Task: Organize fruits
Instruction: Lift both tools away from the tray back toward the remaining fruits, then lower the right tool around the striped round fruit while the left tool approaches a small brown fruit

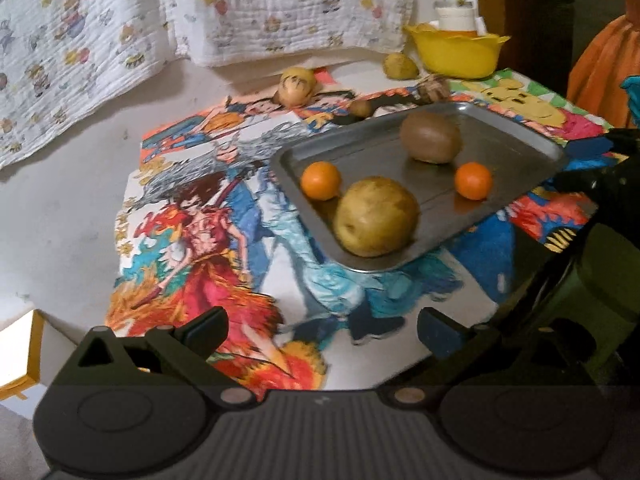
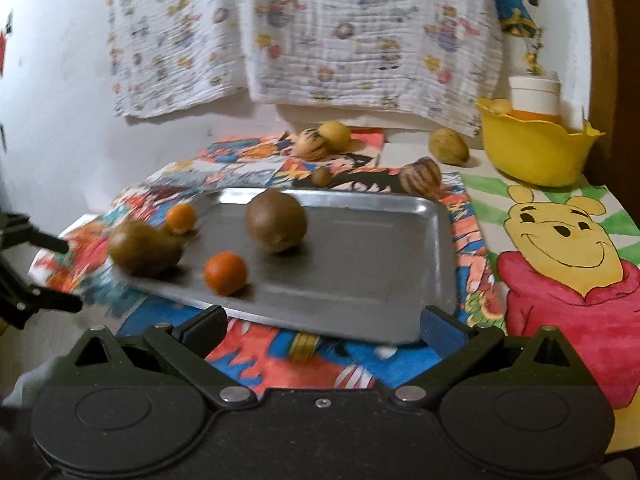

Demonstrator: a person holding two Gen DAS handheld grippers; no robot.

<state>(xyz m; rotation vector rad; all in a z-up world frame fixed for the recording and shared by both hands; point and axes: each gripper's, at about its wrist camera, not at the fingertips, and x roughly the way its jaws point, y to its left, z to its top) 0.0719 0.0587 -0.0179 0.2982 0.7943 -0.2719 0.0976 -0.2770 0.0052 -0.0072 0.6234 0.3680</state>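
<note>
Both grippers stand wide open and hold nothing: the left gripper (image 1: 322, 326) hovers over the printed cloth, the right gripper (image 2: 322, 324) just before the near edge of the metal tray (image 2: 360, 248). On the tray, mid-frame, lie two oranges (image 1: 321, 180), a kiwi (image 1: 431, 137) and a yellow-brown fruit (image 1: 376, 216). Only the right view shows the Pooh drawing (image 2: 576, 248) at right.

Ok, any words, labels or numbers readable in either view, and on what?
None readable.
Comic posters under the tray: pictures only, any lettering blurred.
Bear drawing: no words.
Hanging cloth: cartoon prints, any marks too small to read.
White jar behind the yellow bowl: no label visible.
Both grippers, left and right: no markings show.
</note>
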